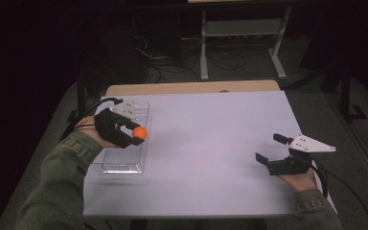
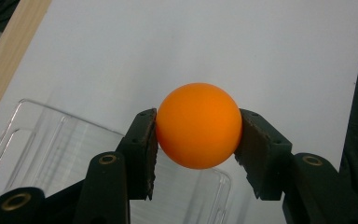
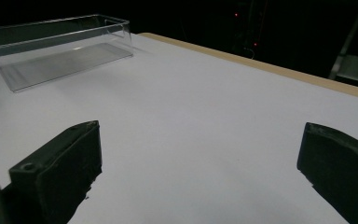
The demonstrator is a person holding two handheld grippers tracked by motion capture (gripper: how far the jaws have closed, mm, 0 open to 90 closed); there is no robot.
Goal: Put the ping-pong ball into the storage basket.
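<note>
Left gripper [image 1: 133, 134] is clenched on the orange ball [image 1: 140, 132], 1 jaw on each side at the ball's widest part, as the left gripper view shows close up [image 2: 198, 125]. The ball is held in the air over the right-hand long wall of the clear plastic tray [image 1: 106, 167], near the left edge of the white tabletop [image 1: 211, 139]; from the high view I can't tell whether it sits just inside the rim or just outside it. In the left gripper view the tray [image 2: 37, 144] lies below and to the left of the ball, w/ bare tabletop beyond.

Progress, as a judgement: the grasp is done and secure. What's left depends on direction of travel, which 1 moment doesn't reveal: either lower and let go into the tray, or carry the ball out onto the tabletop. The tray looks empty otherwise.

Orientation: the ball is round, so no long axis and no facing. The tray's long axis runs front-to-back along the tabletop's left edge.

Right gripper [image 1: 274, 148] is released, jaws wide apart, idle low over the tabletop's right side, well apart from the tray [image 3: 56, 46].
</note>
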